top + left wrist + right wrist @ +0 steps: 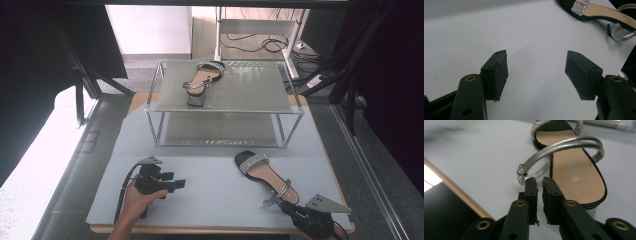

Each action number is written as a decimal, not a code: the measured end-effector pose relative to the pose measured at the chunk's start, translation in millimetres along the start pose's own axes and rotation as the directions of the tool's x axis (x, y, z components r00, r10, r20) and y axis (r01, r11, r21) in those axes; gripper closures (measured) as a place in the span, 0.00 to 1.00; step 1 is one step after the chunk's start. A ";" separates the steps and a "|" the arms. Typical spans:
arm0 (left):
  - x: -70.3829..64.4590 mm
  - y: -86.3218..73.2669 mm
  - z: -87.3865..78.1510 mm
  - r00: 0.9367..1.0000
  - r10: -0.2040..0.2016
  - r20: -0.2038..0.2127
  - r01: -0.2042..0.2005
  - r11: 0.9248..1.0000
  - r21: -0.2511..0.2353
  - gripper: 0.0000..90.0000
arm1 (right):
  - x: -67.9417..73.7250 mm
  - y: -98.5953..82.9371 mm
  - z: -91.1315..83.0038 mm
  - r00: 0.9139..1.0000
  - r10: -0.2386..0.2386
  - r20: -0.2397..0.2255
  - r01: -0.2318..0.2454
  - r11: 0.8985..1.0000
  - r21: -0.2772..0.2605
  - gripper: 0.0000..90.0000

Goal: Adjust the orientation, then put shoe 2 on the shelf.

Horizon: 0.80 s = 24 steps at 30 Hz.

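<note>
1. I see a matt, smooth pale grey table mat (200,190).
2. The near sandal (265,175) has a glittery toe band, a shiny silver ankle strap (564,146) and a smooth tan insole.
3. The rack (227,102) looks like bright metal rods with frosted shelves.
4. The left gripper (536,72) pads look matt black and scuffed.

One sandal (204,77) atop the rack (225,107), another (265,177) before it.
</note>
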State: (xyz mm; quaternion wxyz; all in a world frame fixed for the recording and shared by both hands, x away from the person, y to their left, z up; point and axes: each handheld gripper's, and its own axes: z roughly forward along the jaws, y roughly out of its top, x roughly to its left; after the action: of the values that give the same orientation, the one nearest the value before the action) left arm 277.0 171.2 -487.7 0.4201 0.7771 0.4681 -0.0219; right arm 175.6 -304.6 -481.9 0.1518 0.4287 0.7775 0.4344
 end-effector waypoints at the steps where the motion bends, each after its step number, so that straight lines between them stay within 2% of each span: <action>1: 0.3 0.0 -0.4 1.000 0.001 0.001 -0.001 1.000 0.000 0.39 | 0.7 0.6 -9.9 1.000 0.000 -0.008 0.000 1.000 -0.022 0.82; 3: 0.3 0.5 -0.8 1.000 0.000 0.000 0.000 1.000 0.000 0.39 | 0.3 1.6 -12.9 1.000 -0.005 -0.002 0.005 0.999 -0.035 0.79; 5: -1.1 1.9 -3.6 1.000 0.002 0.012 -0.002 1.000 -0.006 0.39 | -3.6 11.0 -20.6 1.000 -0.007 0.011 0.008 0.998 -0.067 0.68; 7: -2.1 2.5 -5.4 1.000 0.004 0.014 -0.004 1.000 -0.011 0.39 | -4.7 15.3 -21.6 1.000 -0.011 0.011 0.012 0.998 -0.067 0.64; 8: -2.7 2.7 -6.5 1.000 0.002 0.014 -0.002 1.000 -0.018 0.39 | -6.3 26.5 -21.2 1.000 -0.023 0.014 0.024 0.997 -0.068 0.59; 10: -2.9 2.5 -7.0 1.000 0.003 0.019 -0.002 1.000 -0.017 0.39 | -7.0 30.7 -20.2 1.000 -0.027 0.010 0.028 0.998 -0.064 0.58; 14: -3.7 1.9 -5.3 1.000 0.004 0.018 -0.004 1.000 -0.011 0.38 | -16.9 61.3 -4.6 0.999 -0.046 -0.023 0.046 0.999 0.016 0.51; 15: -3.9 2.0 -5.3 1.000 0.003 0.018 -0.003 1.000 -0.011 0.38 | -16.9 61.3 -4.6 0.999 -0.046 -0.023 0.046 0.999 0.016 0.51; 17: -3.7 2.1 -6.2 1.000 0.006 0.017 -0.006 1.000 -0.012 0.38 | -25.5 77.9 6.4 0.999 -0.039 -0.027 0.040 0.997 0.071 0.49; 18: -3.2 2.1 -6.7 1.000 0.008 0.017 -0.007 1.000 -0.014 0.38 | -25.5 77.9 6.4 0.999 -0.039 -0.027 0.040 0.997 0.071 0.49; 21: -2.2 1.3 -7.9 1.000 0.006 0.015 -0.006 1.000 -0.014 0.38 | -31.2 91.7 17.5 0.999 -0.035 -0.028 0.038 0.992 0.123 0.47; 22: -2.1 0.8 -7.9 1.000 0.006 0.015 -0.006 1.000 -0.014 0.38 | -33.2 99.2 25.2 0.999 -0.035 -0.030 0.039 0.985 0.165 0.45; 24: -3.0 0.0 -7.8 1.000 0.011 0.014 -0.010 1.000 -0.010 0.38 | -34.0 102.3 29.5 0.999 -0.037 -0.028 0.042 0.982 0.184 0.44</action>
State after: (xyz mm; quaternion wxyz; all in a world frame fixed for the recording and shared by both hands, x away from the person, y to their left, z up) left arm 272.5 174.4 -481.3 0.4274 0.7773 0.4612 -0.0226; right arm 268.2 -289.6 -421.1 0.1107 0.4201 0.8244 0.3627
